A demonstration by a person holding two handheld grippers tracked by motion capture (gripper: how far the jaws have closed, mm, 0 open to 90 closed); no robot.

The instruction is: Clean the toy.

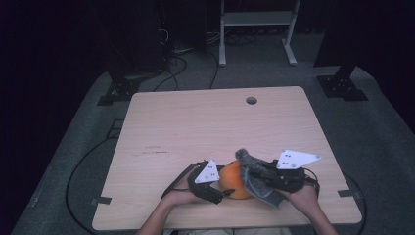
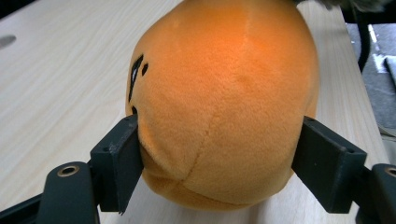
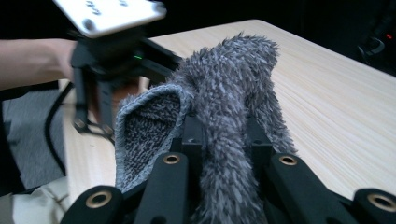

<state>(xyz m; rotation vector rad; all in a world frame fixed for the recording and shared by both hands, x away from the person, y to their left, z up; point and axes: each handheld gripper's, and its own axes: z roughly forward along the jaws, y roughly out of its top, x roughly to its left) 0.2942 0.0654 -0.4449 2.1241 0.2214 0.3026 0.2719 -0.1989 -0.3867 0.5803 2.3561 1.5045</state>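
L gripper sits at the near edge of the table, L of centre, w/ its jaws clamped on both sides of an orange plush toy; pads press into the fabric. Toy rests on the wood betw. the two hands, black stitched marks on its upper L side in the left gripper view. R gripper just R of the toy, jaws pinched narrow on a grey fuzzy cloth; cloth bunches up betw. the jaws and drapes over the toy's R side, touching it.
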